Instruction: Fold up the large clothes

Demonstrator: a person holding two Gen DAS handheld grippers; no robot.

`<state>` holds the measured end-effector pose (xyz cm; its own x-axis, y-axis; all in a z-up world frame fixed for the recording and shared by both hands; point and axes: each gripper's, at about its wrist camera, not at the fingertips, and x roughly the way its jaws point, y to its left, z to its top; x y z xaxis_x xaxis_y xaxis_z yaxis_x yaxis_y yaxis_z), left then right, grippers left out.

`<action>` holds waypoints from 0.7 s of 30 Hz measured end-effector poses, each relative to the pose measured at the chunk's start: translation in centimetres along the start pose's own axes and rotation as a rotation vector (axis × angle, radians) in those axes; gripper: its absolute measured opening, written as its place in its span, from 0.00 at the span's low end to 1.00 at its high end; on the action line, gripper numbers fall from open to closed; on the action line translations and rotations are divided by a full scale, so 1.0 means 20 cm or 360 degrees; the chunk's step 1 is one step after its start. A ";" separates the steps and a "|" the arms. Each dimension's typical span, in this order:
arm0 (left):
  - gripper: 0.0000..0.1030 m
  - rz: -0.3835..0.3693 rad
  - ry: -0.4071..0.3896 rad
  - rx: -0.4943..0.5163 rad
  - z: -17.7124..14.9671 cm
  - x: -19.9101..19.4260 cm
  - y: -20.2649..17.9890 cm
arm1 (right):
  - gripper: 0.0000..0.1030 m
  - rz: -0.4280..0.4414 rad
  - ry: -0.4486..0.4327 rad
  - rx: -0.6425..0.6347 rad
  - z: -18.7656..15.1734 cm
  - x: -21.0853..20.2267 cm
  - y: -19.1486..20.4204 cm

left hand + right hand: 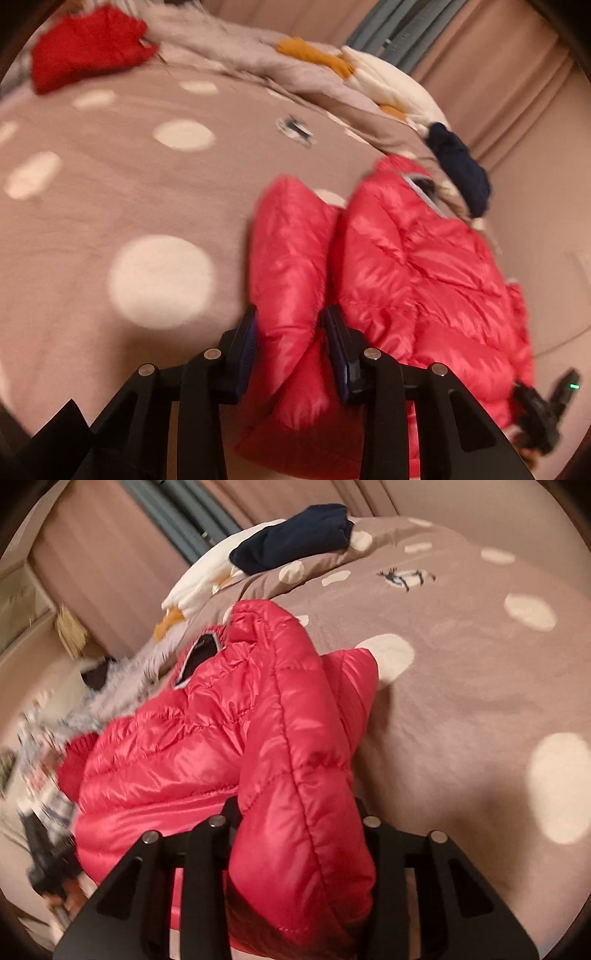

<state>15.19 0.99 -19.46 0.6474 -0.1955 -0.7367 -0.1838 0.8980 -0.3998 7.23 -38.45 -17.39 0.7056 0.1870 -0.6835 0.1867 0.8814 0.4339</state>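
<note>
A shiny red puffer jacket (413, 266) lies on the bed at the right of the left wrist view. My left gripper (290, 321) is shut on one red sleeve (291, 258) of it, near the cuff. In the right wrist view the same jacket (177, 746) fills the middle. My right gripper (295, 812) is shut on a folded sleeve (299, 760) that bulges over and hides its fingertips. The right gripper also shows in the left wrist view (546, 413) at the jacket's lower right.
The bed has a taupe cover with cream dots (162, 280). A red garment (88, 48), a mustard one (314, 55), a cream one (388, 85) and a navy one (461, 166) lie along the far edge. Pink curtains (509, 74) hang behind.
</note>
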 end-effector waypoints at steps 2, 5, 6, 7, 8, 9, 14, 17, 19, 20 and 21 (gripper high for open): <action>0.35 0.0251 -0.0139 -0.0006 0.02 -0.04 0.02 | 0.57 -0.0143 -0.0010 -0.0043 0.01 -0.03 0.01; 0.41 0.0464 -0.0311 -0.0067 0.05 -0.12 0.09 | 0.68 -0.0349 -0.0113 -0.0098 0.08 -0.09 0.03; 0.48 0.0425 -0.0351 -0.0130 0.06 -0.14 0.13 | 0.73 -0.0365 -0.0158 -0.0098 0.11 -0.12 0.03; 0.52 0.0379 -0.0362 -0.0165 0.07 -0.15 0.15 | 0.75 -0.0360 -0.0203 -0.0090 0.14 -0.16 0.04; 0.56 0.0311 -0.0368 -0.0192 0.09 -0.16 0.17 | 0.80 -0.0326 -0.0251 -0.0091 0.18 -0.19 0.05; 0.57 0.0272 -0.0378 -0.0205 0.10 -0.16 0.18 | 0.85 -0.0287 -0.0285 -0.0097 0.22 -0.21 0.06; 0.67 0.0084 -0.0365 -0.0223 0.15 -0.13 0.12 | 0.91 -0.0184 -0.0344 -0.0142 0.43 -0.15 0.24; 0.78 -0.0008 -0.0408 -0.0158 0.17 -0.13 0.03 | 0.98 -0.0101 -0.0313 -0.0200 0.53 -0.04 0.38; 0.78 -0.0051 -0.0455 -0.0126 0.20 -0.11 -0.01 | 0.98 -0.0049 -0.0237 -0.0195 0.60 0.07 0.46; 0.78 -0.0065 -0.0467 -0.0125 0.22 -0.10 -0.03 | 0.98 -0.0018 -0.0184 -0.0207 0.64 0.16 0.50; 0.78 -0.0075 -0.0466 -0.0125 0.24 -0.07 -0.04 | 0.98 0.0003 -0.0140 -0.0221 0.68 0.24 0.54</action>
<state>17.99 2.55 -15.49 0.8402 -0.1039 -0.5323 -0.1977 0.8552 -0.4791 21.97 -33.85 -8.09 0.7641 0.1552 -0.6262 0.0936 0.9337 0.3456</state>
